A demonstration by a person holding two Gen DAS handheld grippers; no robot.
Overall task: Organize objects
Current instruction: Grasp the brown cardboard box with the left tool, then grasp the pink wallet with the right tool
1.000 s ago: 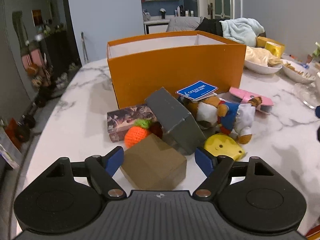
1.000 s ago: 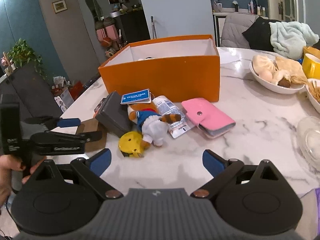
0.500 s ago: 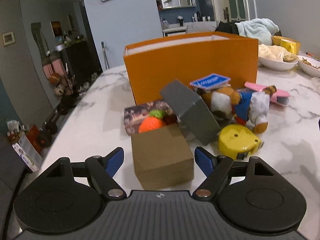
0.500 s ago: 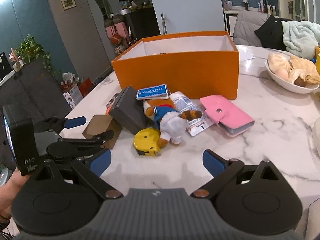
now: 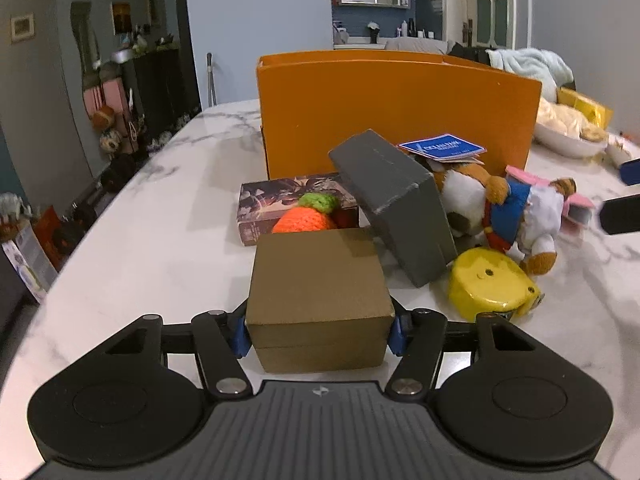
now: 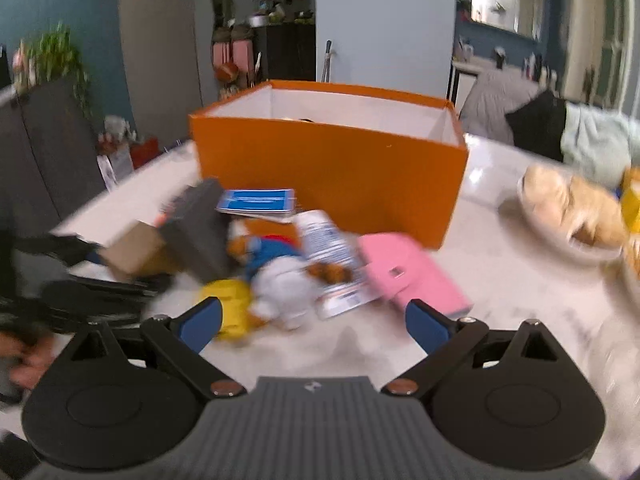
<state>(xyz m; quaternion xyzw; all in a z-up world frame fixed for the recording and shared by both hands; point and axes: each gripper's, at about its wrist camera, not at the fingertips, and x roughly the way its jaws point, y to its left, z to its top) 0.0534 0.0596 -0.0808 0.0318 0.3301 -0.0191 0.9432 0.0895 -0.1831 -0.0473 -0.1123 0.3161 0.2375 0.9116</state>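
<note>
So we've got the left gripper [image 5: 320, 330] clamped on the brown box [image 5: 320, 292]: its jaws have just been closing and both blue pads now press the box's sides. That box sits on the marble table [image 5: 160, 248], nearest of the whole pile.

Right behind it there's a knitted carrot [image 5: 306, 218] lying against a flat printed box [image 5: 280, 204]. A grey box [image 5: 396, 204] leans tilted next to them, propped over the plush toy [image 5: 516, 212], which has a blue tag [image 5: 442, 147] up top. A yellow tape measure [image 5: 492, 286] lies just in front of the plush, touching the grey box's low corner as far as we can tell. The orange bin [image 5: 400, 108] stands behind everything, open on top.

Our right gripper [image 6: 314, 322] hangs wide open with nothing between its pads, above bare table just in front of the plush. That view is pretty blurry, but we can make out a pink wallet [image 6: 412, 276] beside a printed packet [image 6: 332, 256], both in front of the bin. A bowl of buns [image 6: 576, 216] sits off to the right, well apart from the pile.
</note>
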